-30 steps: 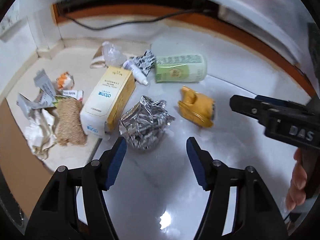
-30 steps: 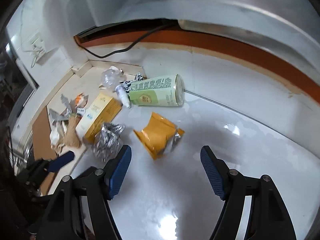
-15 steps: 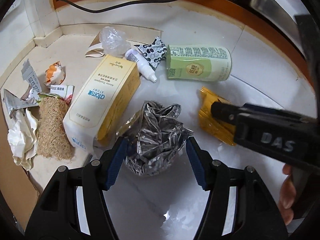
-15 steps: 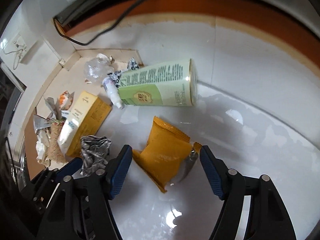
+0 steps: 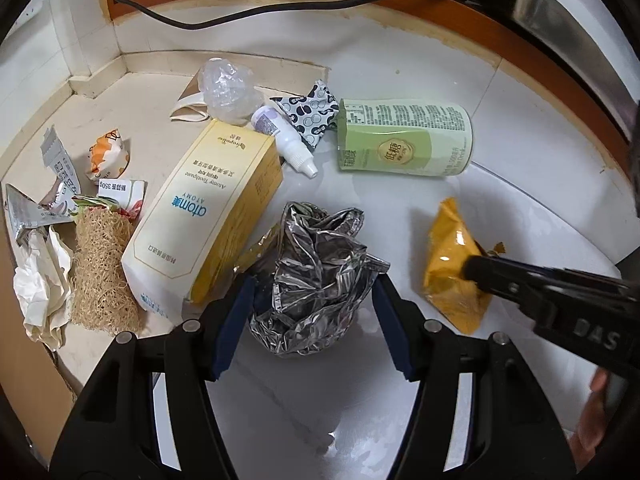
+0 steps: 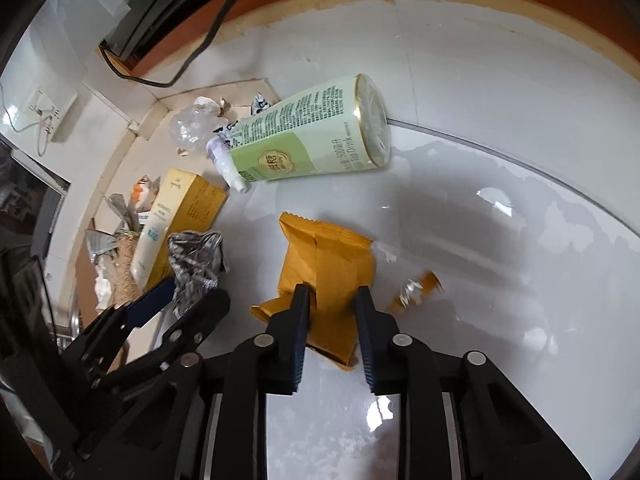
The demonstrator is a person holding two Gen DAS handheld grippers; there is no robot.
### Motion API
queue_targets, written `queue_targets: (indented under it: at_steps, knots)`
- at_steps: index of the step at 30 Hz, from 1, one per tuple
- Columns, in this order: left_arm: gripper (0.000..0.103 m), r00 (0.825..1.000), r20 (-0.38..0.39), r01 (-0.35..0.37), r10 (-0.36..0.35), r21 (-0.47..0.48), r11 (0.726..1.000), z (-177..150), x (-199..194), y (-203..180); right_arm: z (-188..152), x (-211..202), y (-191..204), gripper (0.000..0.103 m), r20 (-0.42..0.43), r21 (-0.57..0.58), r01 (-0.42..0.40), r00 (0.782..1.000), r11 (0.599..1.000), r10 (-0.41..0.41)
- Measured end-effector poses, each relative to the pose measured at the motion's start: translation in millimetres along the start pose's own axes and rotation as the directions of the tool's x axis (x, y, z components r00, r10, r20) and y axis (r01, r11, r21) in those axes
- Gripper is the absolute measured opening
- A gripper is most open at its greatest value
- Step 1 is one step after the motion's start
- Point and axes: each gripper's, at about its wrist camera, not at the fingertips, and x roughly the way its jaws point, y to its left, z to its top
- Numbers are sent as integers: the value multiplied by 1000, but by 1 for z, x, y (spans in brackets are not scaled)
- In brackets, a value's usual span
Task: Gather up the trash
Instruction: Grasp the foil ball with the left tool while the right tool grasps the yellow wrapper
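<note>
We are holding our left gripper (image 5: 314,300) wide around the crumpled foil wrapper (image 5: 316,280), with the blue pads (image 5: 236,320) standing on either side of it; whether they are pressing on the foil we cannot tell, and the jaws are looking spread rather than clamped. The foil is lying on the glossy white floor (image 5: 304,420), its left edge touching the yellow toothpaste box (image 5: 204,220). Our right gripper (image 6: 332,300) is squeezing the orange snack packet (image 6: 328,276): both fingers are drawn in close and pinching the near part of the packet, which is resting on the floor in front of us. In the left view the same packet (image 5: 448,264) is sitting to the right of the foil, with the dark tip of the right gripper (image 5: 480,270) lying over it. Beyond both, the green drink can (image 5: 404,138) is lying on its side, just beside a small white bottle (image 5: 284,140) and a patterned wrapper (image 5: 312,114). To the left, on the beige tiles, a loofah (image 5: 100,276), white crumpled paper (image 5: 40,280) and torn packets (image 5: 60,176) are lying near the box, and a black cable (image 5: 280,4) is running along the wall
</note>
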Motion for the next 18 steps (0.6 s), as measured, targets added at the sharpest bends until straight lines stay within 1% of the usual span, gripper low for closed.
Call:
queue_targets:
  at_steps: [3,6,9,12,18]
  knots:
    - [55,1000,12,-20,20,9,1000,-2,0,-4,-7,-6,-5,17,3,15,-18,1000,1000,18]
    - [45,998,45,-33,32,33,999,-6,-7,-7,-18,-17,-9,15,13,11,-29,999,1000,29]
    - [43,999,46,-19,18,31,999,-11,-14,-9,-27,-25,-10,15,23,6,-37,999,999,37]
    - [42,999,45,5,-7,30,1000,-19,-25,-12,-36,-37,-11,15,39,1,-45,998,999,45]
    - [42,996,67,59,-61,31,998,-37,-69,-18,-58,-72,-6,15,65,-17,-68,996,998,69]
